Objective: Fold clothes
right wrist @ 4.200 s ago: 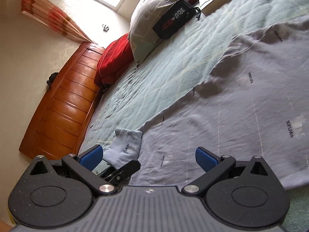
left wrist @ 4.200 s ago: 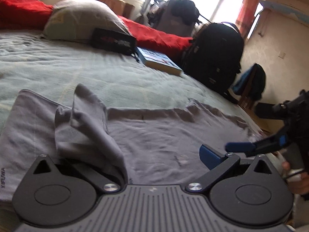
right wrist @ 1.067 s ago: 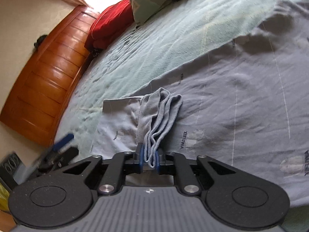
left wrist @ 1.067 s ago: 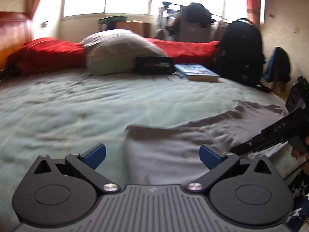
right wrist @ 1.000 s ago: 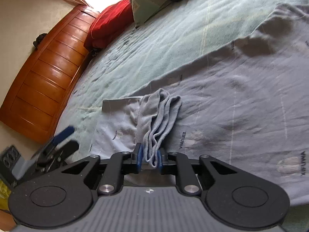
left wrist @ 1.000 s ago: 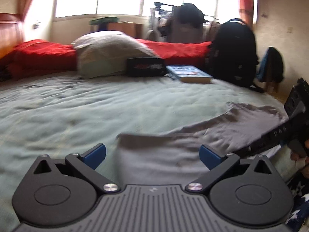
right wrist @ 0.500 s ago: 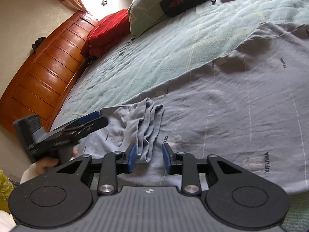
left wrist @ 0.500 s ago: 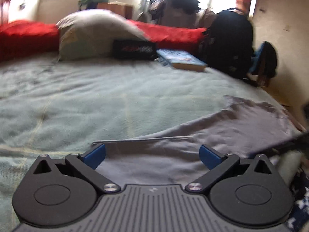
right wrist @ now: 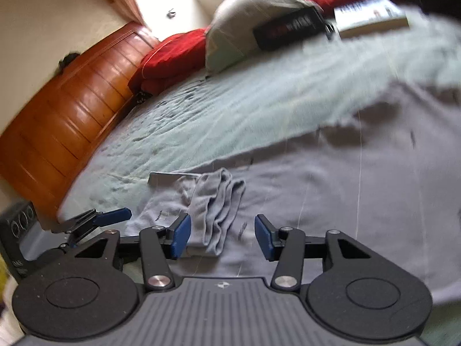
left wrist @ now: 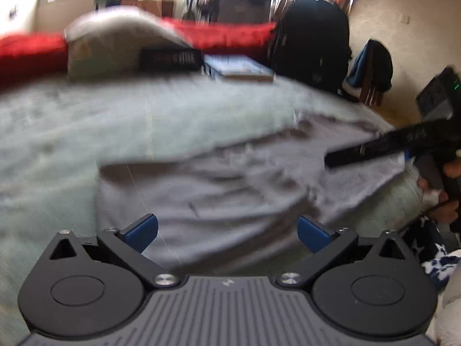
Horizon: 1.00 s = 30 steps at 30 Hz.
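Observation:
A grey T-shirt [left wrist: 230, 178] lies spread on the pale green bedspread [left wrist: 115, 121]; it also shows in the right wrist view [right wrist: 331, 178]. Its bunched sleeve [right wrist: 216, 210] lies folded over the shirt body. My left gripper [left wrist: 227, 230] is open and empty just above the shirt's near edge. My right gripper [right wrist: 222, 235] is open and empty, hovering right behind the bunched sleeve. The right gripper also shows at the right in the left wrist view [left wrist: 403, 144], and the left gripper at the lower left in the right wrist view [right wrist: 95, 219]. Both views are blurred.
A grey pillow [left wrist: 115, 43], a black pouch [left wrist: 170, 57], a book [left wrist: 239, 69] and red cushions [left wrist: 224, 34] lie at the bed's far side. A black backpack [left wrist: 311, 49] stands at the far right. A wooden headboard [right wrist: 63, 109] borders the bed.
My right gripper has opened and let go of the bunched sleeve, which now lies on the shirt. My left gripper stayed open and shifted along the shirt's edge.

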Each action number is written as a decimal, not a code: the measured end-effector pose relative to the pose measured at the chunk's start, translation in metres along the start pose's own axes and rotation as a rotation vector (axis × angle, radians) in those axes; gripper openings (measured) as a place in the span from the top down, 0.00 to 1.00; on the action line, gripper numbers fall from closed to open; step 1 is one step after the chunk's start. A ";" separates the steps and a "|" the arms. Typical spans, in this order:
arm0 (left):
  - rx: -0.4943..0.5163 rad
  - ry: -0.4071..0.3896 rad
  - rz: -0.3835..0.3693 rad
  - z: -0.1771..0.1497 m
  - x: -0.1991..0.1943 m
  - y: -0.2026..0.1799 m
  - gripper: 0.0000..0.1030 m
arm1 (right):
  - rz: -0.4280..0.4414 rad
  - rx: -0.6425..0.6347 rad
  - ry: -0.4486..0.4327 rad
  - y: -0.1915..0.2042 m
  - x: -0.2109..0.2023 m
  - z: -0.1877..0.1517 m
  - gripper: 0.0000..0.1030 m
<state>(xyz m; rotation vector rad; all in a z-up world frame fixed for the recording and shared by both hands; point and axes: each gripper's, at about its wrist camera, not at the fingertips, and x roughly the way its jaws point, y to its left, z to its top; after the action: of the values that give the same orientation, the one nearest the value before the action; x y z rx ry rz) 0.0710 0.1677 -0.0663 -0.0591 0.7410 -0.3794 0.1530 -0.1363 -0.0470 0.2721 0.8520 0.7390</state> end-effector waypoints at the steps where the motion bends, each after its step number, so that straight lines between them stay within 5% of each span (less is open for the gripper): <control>1: -0.018 0.031 -0.006 -0.003 0.006 0.001 0.01 | -0.011 -0.033 -0.004 0.004 0.000 0.001 0.42; 8: -0.008 -0.031 0.026 0.002 -0.007 -0.001 0.01 | 0.055 -0.266 0.023 0.036 0.023 0.014 0.39; 15: -0.070 -0.019 0.025 -0.006 -0.006 0.018 0.01 | 0.105 -0.260 0.117 0.024 0.074 0.008 0.41; 22: 0.018 -0.074 0.051 0.041 0.007 0.029 0.01 | 0.072 -0.229 0.076 0.021 0.049 0.008 0.40; 26: -0.068 0.017 0.049 0.050 0.051 0.049 0.01 | 0.033 -0.206 0.057 0.017 0.025 -0.001 0.35; 30: -0.029 0.016 0.098 0.051 0.051 0.036 0.01 | -0.033 -0.174 0.015 0.003 -0.008 -0.012 0.30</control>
<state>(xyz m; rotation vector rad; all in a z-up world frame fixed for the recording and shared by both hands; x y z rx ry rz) 0.1503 0.1787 -0.0680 -0.0465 0.7617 -0.2758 0.1391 -0.1401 -0.0481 0.0977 0.7989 0.7799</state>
